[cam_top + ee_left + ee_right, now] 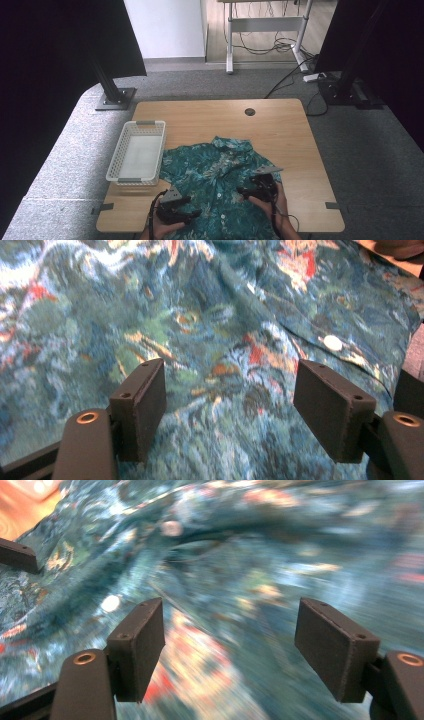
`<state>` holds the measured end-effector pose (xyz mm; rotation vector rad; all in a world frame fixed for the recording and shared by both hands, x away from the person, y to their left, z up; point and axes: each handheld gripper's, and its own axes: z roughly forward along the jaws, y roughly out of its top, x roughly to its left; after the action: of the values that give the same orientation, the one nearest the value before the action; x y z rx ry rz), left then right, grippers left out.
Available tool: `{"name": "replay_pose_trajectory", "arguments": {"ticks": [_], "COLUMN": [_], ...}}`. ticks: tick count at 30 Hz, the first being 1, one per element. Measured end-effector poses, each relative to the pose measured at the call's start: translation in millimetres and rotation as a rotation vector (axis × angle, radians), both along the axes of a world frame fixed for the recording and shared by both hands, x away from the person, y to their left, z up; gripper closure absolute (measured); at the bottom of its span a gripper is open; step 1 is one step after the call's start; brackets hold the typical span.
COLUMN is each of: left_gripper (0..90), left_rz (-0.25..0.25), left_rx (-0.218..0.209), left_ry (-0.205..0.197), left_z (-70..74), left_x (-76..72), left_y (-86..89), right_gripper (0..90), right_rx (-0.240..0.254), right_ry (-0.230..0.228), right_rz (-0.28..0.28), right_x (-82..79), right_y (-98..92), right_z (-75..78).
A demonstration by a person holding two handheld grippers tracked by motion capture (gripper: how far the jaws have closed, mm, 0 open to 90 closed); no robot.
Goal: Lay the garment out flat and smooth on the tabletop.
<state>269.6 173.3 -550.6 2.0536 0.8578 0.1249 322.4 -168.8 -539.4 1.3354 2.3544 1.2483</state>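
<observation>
Nearest the person, at about 6 o'clock on the desk (pixel 280 125), the two hands are hovering over the lower part of a teal floral shirt (pixel 215 175) that is lying spread, collar toward 12 o'clock and hem hanging toward the near edge. The left claw (pixel 192 214) is sitting at roughly 7 o'clock over the shirt's lower left front, and its jaws are standing wide apart with only cloth showing beneath them, nothing pinched. The right claw (pixel 243 190) is at roughly 5 o'clock, pointing across the front panel, its jaws likewise spread and gripping nothing.

In the left gripper view a white button (pixel 332 343) is lying beside a raised ridge of cloth, and the fabric is looking rumpled rather than flat. That is the main risk: a claw closing here is likely catching two layers, or a fold only, so a lift would be dragging the whole garment askew. The right gripper view is blurred, so judging its exact seat over the cloth is hard.

Farther off, at 10 o'clock, a white mesh basket (pixel 136 152) is standing just beside the shirt's left sleeve. A pull toward that side could be nudging it off the desk's left edge.
</observation>
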Motion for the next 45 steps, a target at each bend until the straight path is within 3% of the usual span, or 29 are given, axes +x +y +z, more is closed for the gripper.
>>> {"name": "replay_pose_trajectory", "arguments": {"ticks": [5, 8, 11, 15, 20, 26, 29, 32, 34, 39, 45], "left_gripper": [28.9, 28.8, 28.5, 28.5, 28.5, 28.7, 28.8, 28.9, 29.1, 29.4, 29.4], "left_rz": [-0.038, -0.093, -0.121, -0.119, -0.112, -0.113, -0.113, -0.112, -0.113, -0.113, -0.113], "left_rx": [-0.009, -0.023, -0.027, -0.018, -0.020, -0.024, -0.029, -0.028, -0.021, -0.022, -0.023], "left_ry": [-0.010, -0.014, -0.008, 0.005, 0.016, 0.017, 0.020, 0.018, 0.012, 0.012, 0.013], "left_z": [3.2, 4.4, 2.9, -1.6, -4.3, -4.9, -5.1, -5.1, -5.0, -5.1, -5.1], "left_x": [4.2, 4.6, 7.1, 9.9, 11.5, 11.9, 12.0, 11.6, 11.0, 11.3, 10.8], "left_y": [-14.2, -22.3, -26.2, -25.7, -22.9, -22.6, -21.9, -21.9, -22.1, -21.8, -21.9], "right_gripper": [30.2, 34.4, 34.9, 36.8, 41.3, 46.4, 59.8, 78.6, 87.6, 89.6, 89.5], "right_rx": [-0.019, -0.044, -0.039, -0.047, -0.080, -0.131, -0.158, -0.183, -0.165, -0.149, -0.183], "right_ry": [0.011, 0.016, 0.050, 0.093, 0.107, 0.096, 0.085, 0.080, 0.086, 0.052, 0.039], "right_rz": [-0.081, -0.085, -0.083, -0.107, -0.117, -0.100, -0.097, -0.084, -0.076, -0.116, -0.180], "right_x": [-4.6, -4.8, 0.9, 6.9, 6.1, 4.3, 4.1, 3.3, 3.9, 10.7, 35.6], "right_y": [-51.3, -73.0, -91.1, -107.0, -109.1, -98.2, -95.1, -94.1, -96.4, -109.5, -120.8], "right_z": [12.0, 15.3, 11.6, 2.9, -0.9, -1.5, -1.0, -0.6, -0.6, 11.1, 24.3]}}
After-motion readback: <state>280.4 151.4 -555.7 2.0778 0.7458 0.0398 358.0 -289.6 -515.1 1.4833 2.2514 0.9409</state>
